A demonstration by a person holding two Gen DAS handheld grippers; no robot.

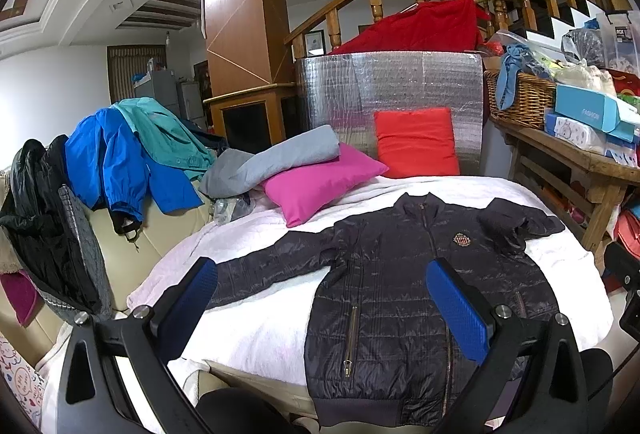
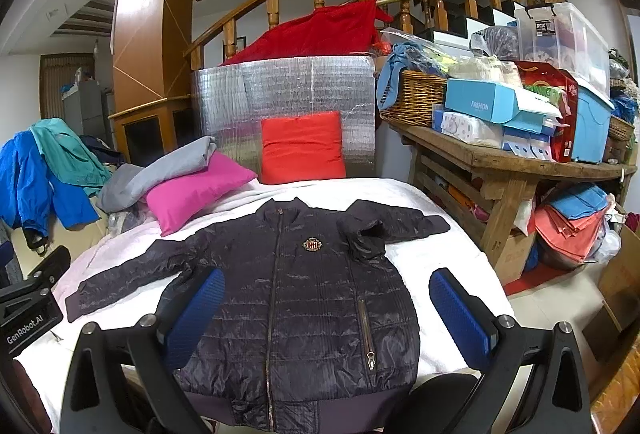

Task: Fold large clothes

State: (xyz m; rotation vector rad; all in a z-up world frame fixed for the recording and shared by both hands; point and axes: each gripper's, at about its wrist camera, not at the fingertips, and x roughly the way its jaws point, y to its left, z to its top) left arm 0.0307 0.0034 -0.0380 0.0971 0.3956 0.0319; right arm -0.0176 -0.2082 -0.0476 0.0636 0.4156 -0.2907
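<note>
A dark navy quilted jacket (image 1: pixel 404 282) lies front up and zipped on a white blanket (image 1: pixel 260 330), collar away from me, hem at the near edge. Its left sleeve stretches out flat toward the left; its right sleeve (image 2: pixel 384 228) is bunched and crumpled near the shoulder. A crest badge (image 2: pixel 312 244) shows on the chest. My left gripper (image 1: pixel 322 308) hovers open above the jacket's lower left part, nothing between its blue pads. My right gripper (image 2: pixel 326 312) hovers open over the jacket's lower body (image 2: pixel 296 314), also empty.
A pink pillow (image 1: pixel 316 177), a red pillow (image 1: pixel 416 141) and a folded grey garment (image 1: pixel 276 157) lie at the blanket's far end. Blue, teal and black jackets (image 1: pixel 120 157) hang over the sofa at left. A cluttered wooden table (image 2: pixel 516 161) stands at right.
</note>
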